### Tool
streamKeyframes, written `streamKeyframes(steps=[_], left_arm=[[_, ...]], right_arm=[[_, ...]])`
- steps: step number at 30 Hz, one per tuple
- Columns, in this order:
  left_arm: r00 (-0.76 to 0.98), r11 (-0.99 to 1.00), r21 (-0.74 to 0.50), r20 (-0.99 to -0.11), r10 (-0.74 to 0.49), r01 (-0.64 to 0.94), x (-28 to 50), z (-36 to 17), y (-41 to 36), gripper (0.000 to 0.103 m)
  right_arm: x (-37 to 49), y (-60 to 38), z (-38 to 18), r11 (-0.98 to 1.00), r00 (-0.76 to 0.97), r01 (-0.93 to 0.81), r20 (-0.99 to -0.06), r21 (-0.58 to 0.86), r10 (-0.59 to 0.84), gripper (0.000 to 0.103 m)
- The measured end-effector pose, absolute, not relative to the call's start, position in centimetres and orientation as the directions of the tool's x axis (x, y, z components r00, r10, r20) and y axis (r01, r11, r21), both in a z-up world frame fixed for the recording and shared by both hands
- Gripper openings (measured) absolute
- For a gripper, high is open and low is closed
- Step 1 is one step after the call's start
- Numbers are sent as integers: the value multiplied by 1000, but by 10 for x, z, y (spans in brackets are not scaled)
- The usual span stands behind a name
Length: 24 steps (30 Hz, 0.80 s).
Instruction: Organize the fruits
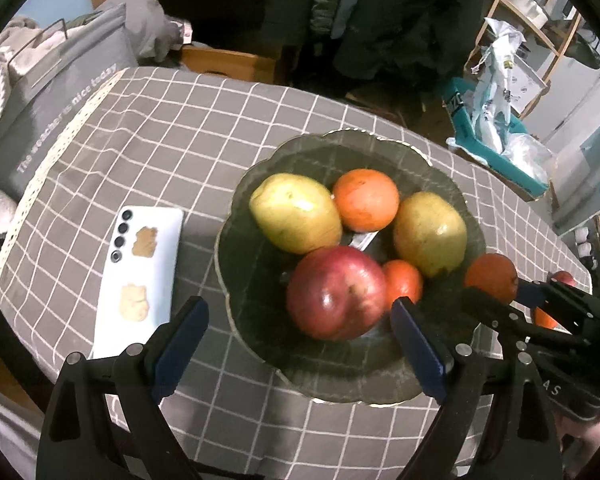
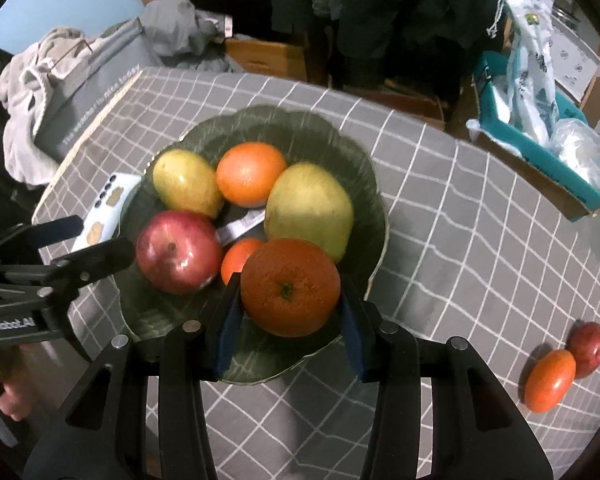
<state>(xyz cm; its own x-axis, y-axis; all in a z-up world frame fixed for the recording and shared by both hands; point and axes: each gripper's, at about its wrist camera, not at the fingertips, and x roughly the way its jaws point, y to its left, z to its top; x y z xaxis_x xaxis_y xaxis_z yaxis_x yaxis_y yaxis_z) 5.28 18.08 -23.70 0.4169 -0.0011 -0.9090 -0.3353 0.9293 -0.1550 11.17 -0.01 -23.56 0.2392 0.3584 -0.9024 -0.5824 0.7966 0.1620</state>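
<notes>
Your right hand-held gripper (image 2: pixel 288 312) clamps the round dimpled orange (image 2: pixel 290 286) above the dark green scalloped glass plate (image 2: pixel 374 200), poised to join the fruit there; your left hand-held gripper (image 1: pixel 296 328), jaws wide and empty, hovers over the red apple (image 1: pixel 336 292).

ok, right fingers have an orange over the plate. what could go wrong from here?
1. The plate already holds five fruits; the held orange may land on the small orange and roll off.
2. The right gripper could bump the apple or the near mango.
3. The open left gripper hangs close over the plate, so the two could collide.
</notes>
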Motion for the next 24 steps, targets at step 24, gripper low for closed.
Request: streamKeyframes(steps=[24], left_arm=[[487,938,-171,-873,-2,-303,45,-194,167,94]], right_arm=[[109,-22,-176,832,389,-538,-835,138,390,60]])
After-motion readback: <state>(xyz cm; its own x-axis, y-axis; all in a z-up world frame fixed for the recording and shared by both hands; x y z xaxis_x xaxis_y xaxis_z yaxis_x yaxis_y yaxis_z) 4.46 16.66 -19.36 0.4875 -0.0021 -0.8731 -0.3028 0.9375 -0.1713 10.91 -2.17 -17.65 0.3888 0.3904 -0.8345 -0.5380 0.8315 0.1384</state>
